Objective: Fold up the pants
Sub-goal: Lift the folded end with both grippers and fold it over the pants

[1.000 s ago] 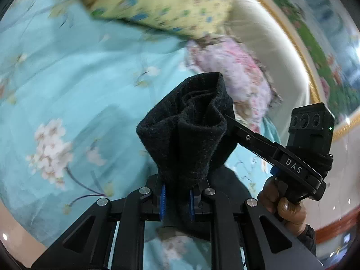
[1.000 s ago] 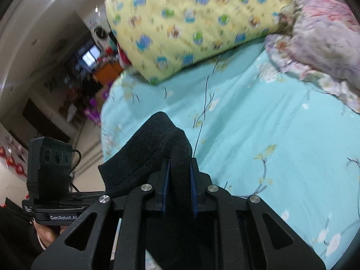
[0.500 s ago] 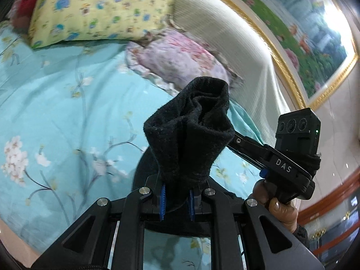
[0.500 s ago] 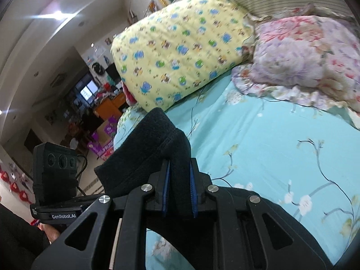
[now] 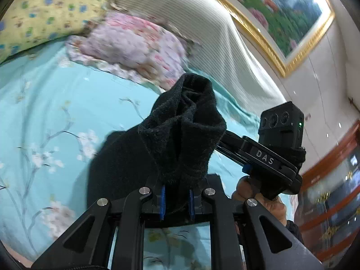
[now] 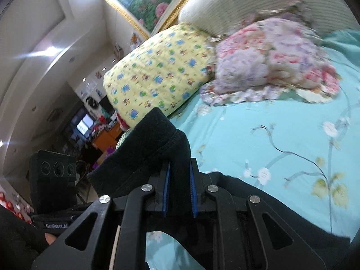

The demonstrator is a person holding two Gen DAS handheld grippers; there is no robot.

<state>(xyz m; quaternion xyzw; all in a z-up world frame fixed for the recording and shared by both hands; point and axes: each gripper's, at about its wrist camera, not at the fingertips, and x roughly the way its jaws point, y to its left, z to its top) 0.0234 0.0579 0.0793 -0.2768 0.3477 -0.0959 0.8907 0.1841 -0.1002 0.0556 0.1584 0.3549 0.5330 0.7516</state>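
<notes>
pants (image 5: 180, 135) edge pinched, both grippers — bed (image 5: 56, 103) beyond

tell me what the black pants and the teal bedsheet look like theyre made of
Black pants: looks like a thick fleece or brushed knit, matte; the surface is fuzzy, its folds soft and bulky, with a stitched hem visible in the right wrist view.
Teal bedsheet: probably a thin woven cotton or blend, smooth, with a printed blossom-branch pattern and shallow creases. The exact fibre of either cannot be told.
</notes>
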